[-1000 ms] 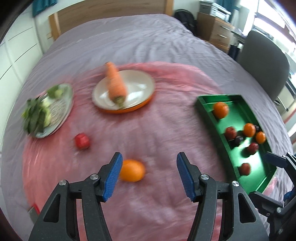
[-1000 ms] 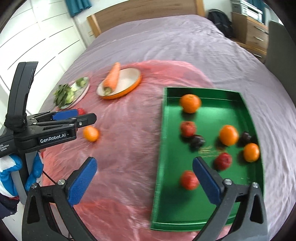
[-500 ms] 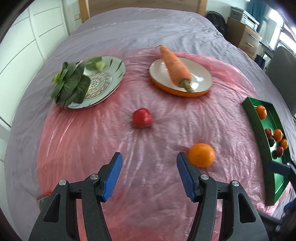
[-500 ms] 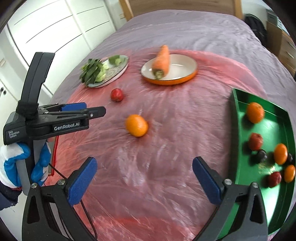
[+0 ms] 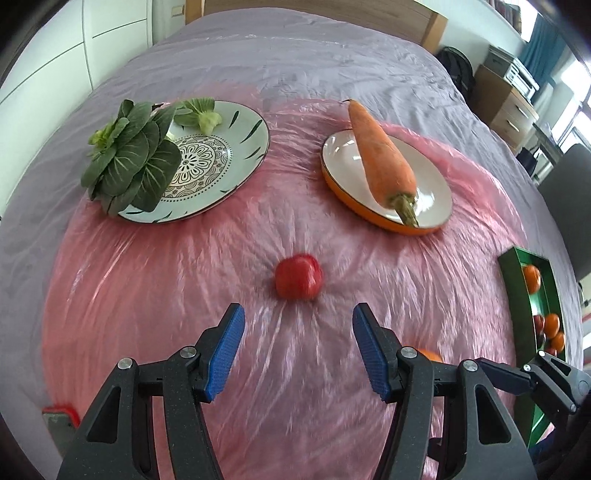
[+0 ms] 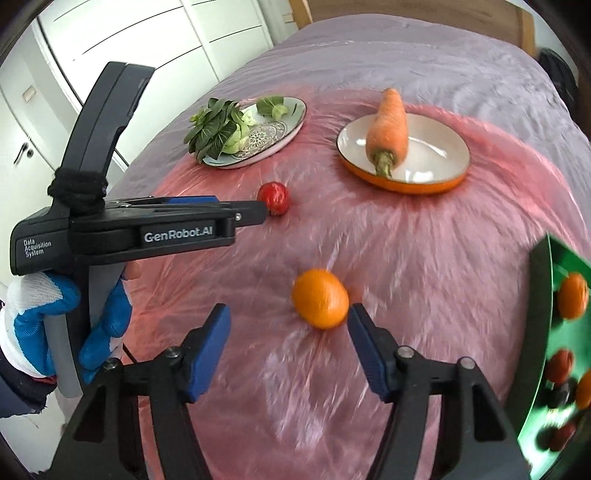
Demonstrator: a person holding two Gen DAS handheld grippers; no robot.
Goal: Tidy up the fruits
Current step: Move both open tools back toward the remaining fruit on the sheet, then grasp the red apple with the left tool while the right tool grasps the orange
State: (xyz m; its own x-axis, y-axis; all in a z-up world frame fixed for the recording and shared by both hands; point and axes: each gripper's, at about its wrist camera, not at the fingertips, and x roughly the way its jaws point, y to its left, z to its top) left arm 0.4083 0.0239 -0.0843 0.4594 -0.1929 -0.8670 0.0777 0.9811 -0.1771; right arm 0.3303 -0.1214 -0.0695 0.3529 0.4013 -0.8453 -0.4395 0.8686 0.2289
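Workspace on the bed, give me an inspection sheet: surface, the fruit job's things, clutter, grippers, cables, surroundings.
Surface: pink plastic sheet spread over a grey bedcover.
Job's things: red fruit and orange loose on the sheet; green tray at the right edge already holds several orange, red and dark fruits.
Clutter: carrot on an orange-rimmed plate; leafy greens on a patterned plate; small red-edged object at the sheet's near left corner.
Grippers: left gripper open, lined up on the red fruit; right gripper open, close to the orange; neither holds anything.
Cables: thin dark cord below the gloved hand.
Surroundings: white cupboard doors, wooden headboard, drawer unit.
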